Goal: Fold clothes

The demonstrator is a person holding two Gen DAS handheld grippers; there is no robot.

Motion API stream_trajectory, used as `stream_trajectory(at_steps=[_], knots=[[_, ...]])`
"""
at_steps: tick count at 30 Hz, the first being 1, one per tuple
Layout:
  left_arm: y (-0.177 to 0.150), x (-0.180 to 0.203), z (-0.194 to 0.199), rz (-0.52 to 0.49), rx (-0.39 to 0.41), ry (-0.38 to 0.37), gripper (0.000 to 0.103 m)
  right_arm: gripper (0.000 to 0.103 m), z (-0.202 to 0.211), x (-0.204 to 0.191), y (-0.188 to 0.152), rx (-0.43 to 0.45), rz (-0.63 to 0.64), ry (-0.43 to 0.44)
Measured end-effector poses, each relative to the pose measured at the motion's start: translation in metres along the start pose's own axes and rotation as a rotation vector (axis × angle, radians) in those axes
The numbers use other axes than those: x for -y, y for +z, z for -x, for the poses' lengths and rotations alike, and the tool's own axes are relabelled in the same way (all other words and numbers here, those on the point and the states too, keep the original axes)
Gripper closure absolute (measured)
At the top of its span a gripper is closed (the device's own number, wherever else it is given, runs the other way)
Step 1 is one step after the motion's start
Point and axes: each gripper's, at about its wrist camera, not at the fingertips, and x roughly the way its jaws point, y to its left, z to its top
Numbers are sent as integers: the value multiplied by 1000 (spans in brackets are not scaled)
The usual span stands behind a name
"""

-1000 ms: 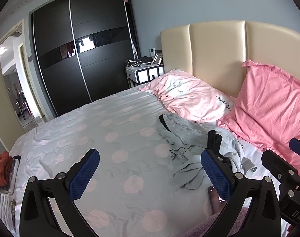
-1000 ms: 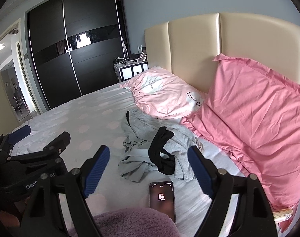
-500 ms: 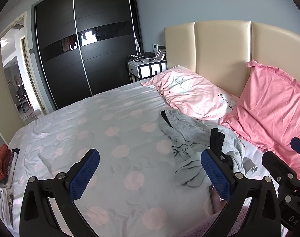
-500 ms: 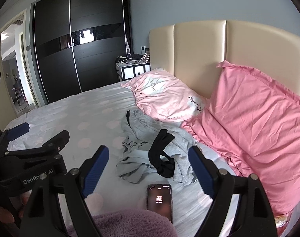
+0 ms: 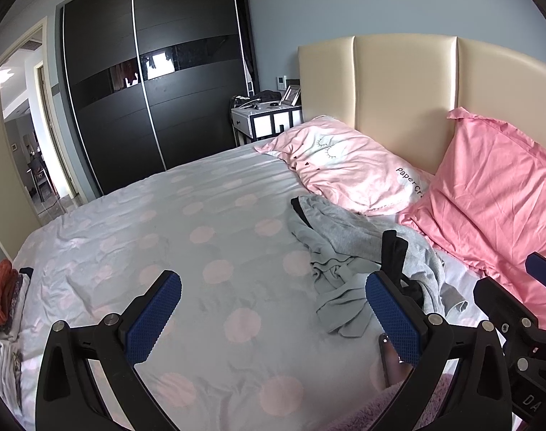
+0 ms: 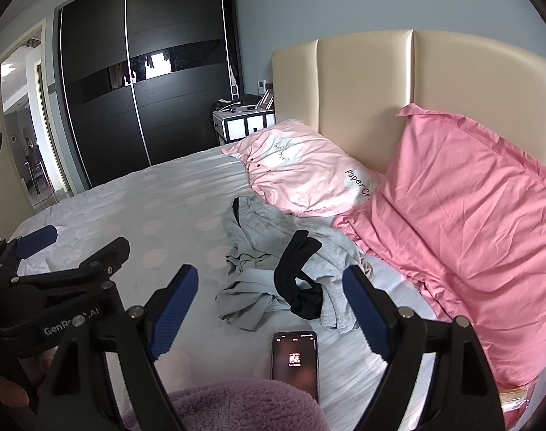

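Grey cotton bedsheet with pale pink dots (image 5: 215,237) covers the wide bed, backed by a cream padded headboard (image 6: 362,100). Two pink pillows (image 6: 463,222) lean near it. Crumpled grey clothes (image 6: 258,248) lie on the sheet just beside the pillows, a black garment (image 6: 298,280) draped on top. A dark smartphone (image 6: 295,359) rests just in front of them. Both the left hand-held gripper (image 5: 273,318) and right hand-held gripper (image 6: 269,310) hover with blue-padded jaws spread wide, holding nothing.
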Motion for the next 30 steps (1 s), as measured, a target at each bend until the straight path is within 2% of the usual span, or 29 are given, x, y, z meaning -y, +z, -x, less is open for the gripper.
stream_trajectory(at_steps=[22,30], knots=[[-4,2,-15,-15,-23,-20,0,20,-17,1,-7,-36,9,-10],[-5,-2,-48,13,-58,-142,0,20,-53,12,-8,-104,-20,12]])
